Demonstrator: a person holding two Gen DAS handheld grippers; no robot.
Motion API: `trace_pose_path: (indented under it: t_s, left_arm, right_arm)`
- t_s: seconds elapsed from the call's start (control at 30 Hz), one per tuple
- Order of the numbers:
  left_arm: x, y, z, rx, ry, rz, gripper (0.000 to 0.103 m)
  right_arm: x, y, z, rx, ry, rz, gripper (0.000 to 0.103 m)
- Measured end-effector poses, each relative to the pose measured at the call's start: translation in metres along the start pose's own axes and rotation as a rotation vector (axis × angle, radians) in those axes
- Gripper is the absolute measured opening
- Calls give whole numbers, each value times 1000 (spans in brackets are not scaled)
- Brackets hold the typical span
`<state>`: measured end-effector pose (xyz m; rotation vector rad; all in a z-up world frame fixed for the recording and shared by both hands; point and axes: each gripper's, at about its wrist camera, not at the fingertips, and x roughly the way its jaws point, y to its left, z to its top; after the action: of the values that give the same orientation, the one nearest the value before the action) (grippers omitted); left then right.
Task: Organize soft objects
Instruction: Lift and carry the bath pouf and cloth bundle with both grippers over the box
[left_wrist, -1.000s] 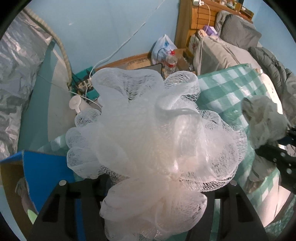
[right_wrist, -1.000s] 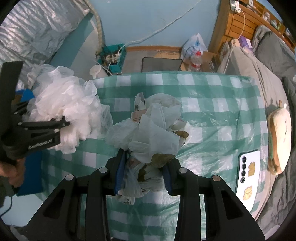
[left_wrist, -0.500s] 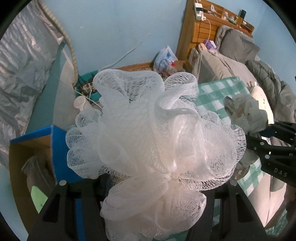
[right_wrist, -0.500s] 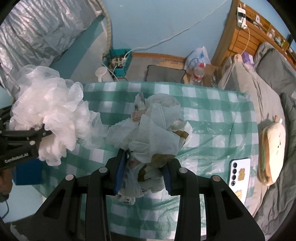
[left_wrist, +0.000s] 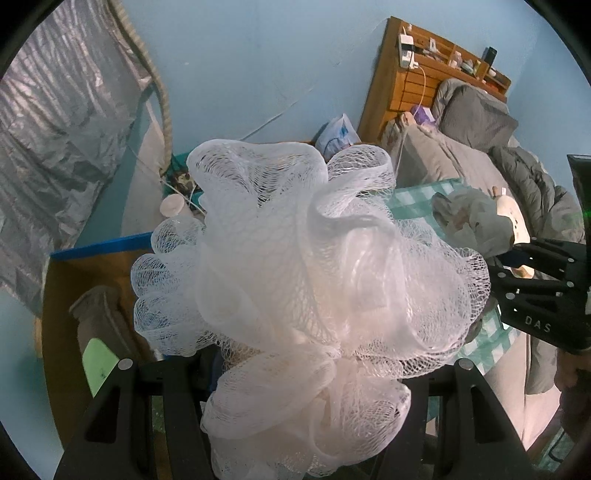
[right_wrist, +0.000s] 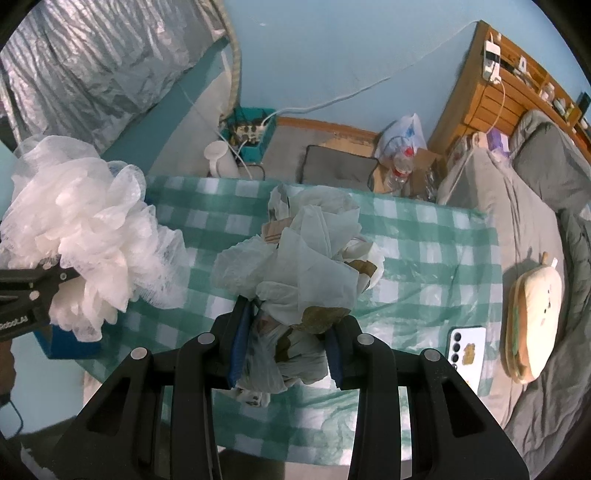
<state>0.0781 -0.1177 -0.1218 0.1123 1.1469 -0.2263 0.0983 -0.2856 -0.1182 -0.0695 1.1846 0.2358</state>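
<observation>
My left gripper (left_wrist: 306, 384) is shut on a white mesh bath pouf (left_wrist: 306, 280) and holds it in the air above an open blue cardboard box (left_wrist: 70, 295). The pouf also shows in the right wrist view (right_wrist: 85, 236), at the left. My right gripper (right_wrist: 284, 350) is shut on a crumpled bundle of plastic bags (right_wrist: 299, 273), lifted above the green checked tablecloth (right_wrist: 424, 258). The bundle also shows in the left wrist view (left_wrist: 469, 221), at the right.
The blue box holds a grey cloth (left_wrist: 99, 317) and a light green item (left_wrist: 99, 362). A white phone (right_wrist: 467, 350) and a sandwich-shaped plush (right_wrist: 535, 314) lie at the right. A power strip, a bottle (right_wrist: 400, 166) and a bag lie on the floor behind the table.
My left gripper has carried the pouf left and up, from over the table edge to above the open blue box. My right gripper has risen with the bag bundle.
</observation>
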Motion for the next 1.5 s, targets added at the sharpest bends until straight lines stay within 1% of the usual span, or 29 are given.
trace_pose_path:
  t_s: [0.33,0.73,1.07,1.5]
  left_arm:
    - [-26,19,-14,-43,-21,30,60]
    - [-52,50,-31,-120,-45,57,60]
    - [-72,85,-44,-201,-70,88,60]
    - [-84,133,-68,-295,-70,135,60]
  right_arm:
    - [-11,29,9,-67,-19,24,34]
    - [-20,70,24,-154,-35,70,34]
    - [-22,114,39,-222,-45,113,34]
    - [-14,177,56,-298,-38,171,34]
